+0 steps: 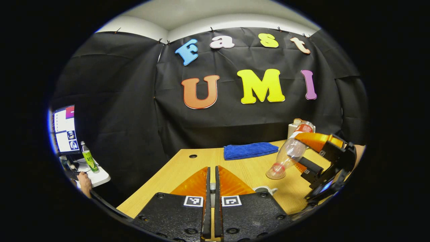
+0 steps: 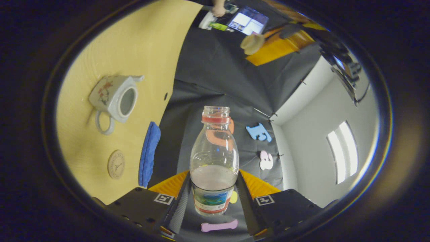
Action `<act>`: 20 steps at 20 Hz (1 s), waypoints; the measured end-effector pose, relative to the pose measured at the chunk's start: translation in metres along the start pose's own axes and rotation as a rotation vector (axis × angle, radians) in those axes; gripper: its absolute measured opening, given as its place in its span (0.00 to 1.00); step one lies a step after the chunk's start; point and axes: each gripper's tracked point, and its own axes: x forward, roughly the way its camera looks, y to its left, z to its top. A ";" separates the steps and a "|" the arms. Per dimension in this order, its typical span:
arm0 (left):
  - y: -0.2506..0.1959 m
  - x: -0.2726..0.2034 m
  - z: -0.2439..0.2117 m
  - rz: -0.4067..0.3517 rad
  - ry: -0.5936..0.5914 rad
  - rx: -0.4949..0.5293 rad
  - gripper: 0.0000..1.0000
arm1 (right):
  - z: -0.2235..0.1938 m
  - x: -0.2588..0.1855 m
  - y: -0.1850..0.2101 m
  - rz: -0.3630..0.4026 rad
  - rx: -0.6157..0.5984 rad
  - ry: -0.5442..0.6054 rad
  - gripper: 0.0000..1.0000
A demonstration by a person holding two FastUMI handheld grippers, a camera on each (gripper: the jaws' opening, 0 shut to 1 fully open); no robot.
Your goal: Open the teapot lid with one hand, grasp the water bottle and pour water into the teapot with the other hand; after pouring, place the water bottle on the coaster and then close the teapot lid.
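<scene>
On the wooden table (image 2: 141, 43) there is one teapot (image 2: 112, 95), white with a flower print, its mouth open and lidless, its handle toward the coaster. One round coaster (image 2: 116, 164) lies near the teapot, bare in the right gripper view, and one folded blue cloth (image 2: 148, 153) lies just beyond the coaster, by the table's far edge.

One clear water bottle (image 2: 214, 158), uncapped with a red neck ring and a little water inside, is clamped between both fingers of the right gripper (image 2: 214, 201) around its labelled lower body. In the left gripper view that bottle (image 1: 292, 148) is tilted, mouth downward, above the coaster (image 1: 275, 174), well off to the side of the teapot.

The left gripper (image 1: 210, 188) has its fingers drawn nearly together on a small knob between them; the right gripper view shows a pale lid (image 2: 252, 43) at those tips, raised well away from the teapot.

Black cloth walls the booth behind the table. Beyond it, one monitor (image 1: 64, 129) and one green bottle (image 1: 89, 158) stand on a side desk, with a person's hand (image 1: 84, 181) beside them.
</scene>
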 end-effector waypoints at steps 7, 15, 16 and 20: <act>-0.002 0.009 -0.011 0.011 0.032 0.010 0.06 | -0.038 0.009 -0.019 0.006 0.534 0.163 0.72; -0.008 0.009 -0.010 0.000 0.029 0.034 0.06 | -0.065 0.035 -0.005 0.079 1.085 0.329 0.72; -0.008 0.009 -0.010 0.000 0.027 0.033 0.06 | -0.063 0.037 0.004 0.107 1.147 0.339 0.75; -0.006 0.010 -0.010 0.005 0.030 0.033 0.06 | -0.063 0.047 0.045 0.197 1.398 0.419 0.75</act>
